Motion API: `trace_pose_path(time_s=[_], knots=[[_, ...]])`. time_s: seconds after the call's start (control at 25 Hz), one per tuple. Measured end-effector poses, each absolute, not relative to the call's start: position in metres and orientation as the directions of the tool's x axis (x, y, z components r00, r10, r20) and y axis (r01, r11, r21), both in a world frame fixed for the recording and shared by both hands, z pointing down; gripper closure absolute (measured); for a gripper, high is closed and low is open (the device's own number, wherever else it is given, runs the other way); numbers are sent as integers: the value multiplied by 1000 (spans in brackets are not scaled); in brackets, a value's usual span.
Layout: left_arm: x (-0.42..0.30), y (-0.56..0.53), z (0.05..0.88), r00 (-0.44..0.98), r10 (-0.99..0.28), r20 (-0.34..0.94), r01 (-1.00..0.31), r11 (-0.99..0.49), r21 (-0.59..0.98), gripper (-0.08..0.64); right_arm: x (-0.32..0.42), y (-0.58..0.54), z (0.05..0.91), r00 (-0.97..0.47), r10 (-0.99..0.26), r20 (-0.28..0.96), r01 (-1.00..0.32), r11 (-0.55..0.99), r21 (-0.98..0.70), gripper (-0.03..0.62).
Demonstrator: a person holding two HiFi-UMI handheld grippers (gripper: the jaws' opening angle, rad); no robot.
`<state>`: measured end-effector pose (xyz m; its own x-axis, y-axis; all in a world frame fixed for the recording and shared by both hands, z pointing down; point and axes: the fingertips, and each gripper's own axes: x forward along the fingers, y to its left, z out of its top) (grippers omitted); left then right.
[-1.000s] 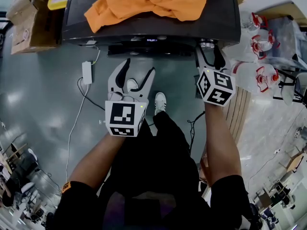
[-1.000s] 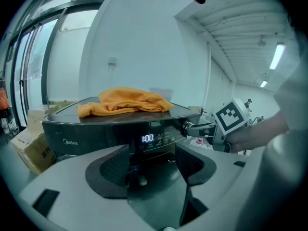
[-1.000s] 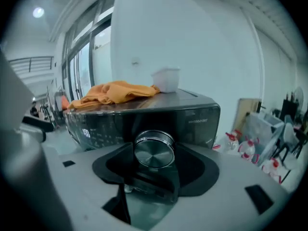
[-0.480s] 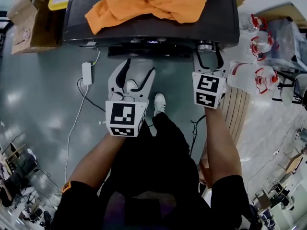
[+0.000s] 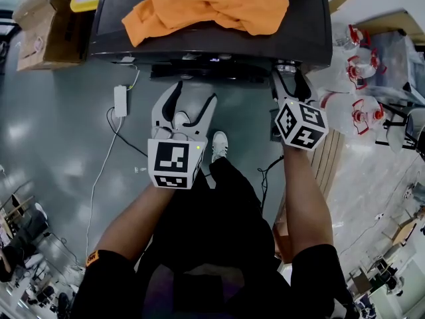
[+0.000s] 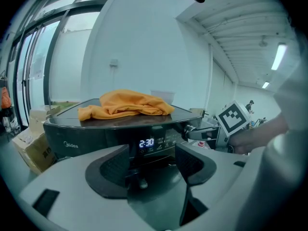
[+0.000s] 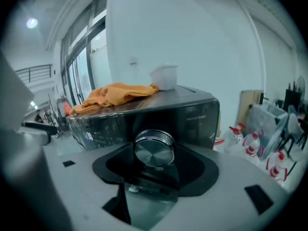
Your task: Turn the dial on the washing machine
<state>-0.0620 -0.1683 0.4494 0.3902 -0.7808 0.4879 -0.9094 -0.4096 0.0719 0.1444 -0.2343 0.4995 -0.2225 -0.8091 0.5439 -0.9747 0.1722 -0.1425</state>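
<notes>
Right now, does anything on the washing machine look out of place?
Yes. A crumpled orange cloth lies on top of the washing machine, covering much of it and reaching nearly to the front edge. Laundry left on the machine, rather than inside it, looks odd.

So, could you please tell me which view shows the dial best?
The right gripper view: the dial sits centred, face-on. The head view shows only its top edge; the left gripper view, a side sliver.

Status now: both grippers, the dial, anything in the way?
Right gripper just closed in, gripping the dial. Left gripper open, empty, short of the washing machine. Nothing blocks the dial.
</notes>
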Motion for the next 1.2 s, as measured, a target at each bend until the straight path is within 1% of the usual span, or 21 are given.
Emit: trace_pose_path(time_s=[0.08, 0.16, 0.32, 0.48, 0.72, 1.04, 1.2], knots=[[-60, -169, 448, 392, -782, 485, -909, -410, 74, 272, 146, -235, 499, -249, -805, 539, -966, 166, -198, 311], [-59, -169, 446, 393, -783, 482, -909, -411, 73, 272, 145, -235, 499, -254, -798, 546, -966, 180, -185, 310], [-56, -169, 438, 396, -788, 472, -907, -416, 67, 272, 146, -229, 495, -217, -797, 564, -975, 206, -84, 301], [-59, -166, 423, 388, -801, 455, -912, -405, 64, 272, 136, -214, 465, -210, -825, 524, -965, 260, 22, 299], [-66, -146, 386, 373, -833, 409, -923, -380, 66, 272, 98, -172, 402, -297, -852, 432, -925, 369, 92, 301], [-67, -93, 327, 378, -858, 347, -924, -374, 82, 272, 58, -108, 333, -431, -841, 329, -876, 477, 72, 307], [-71, -68, 304, 366, -872, 325, -930, -358, 86, 272, 51, -88, 306, -472, -826, 309, -855, 515, 69, 303]])
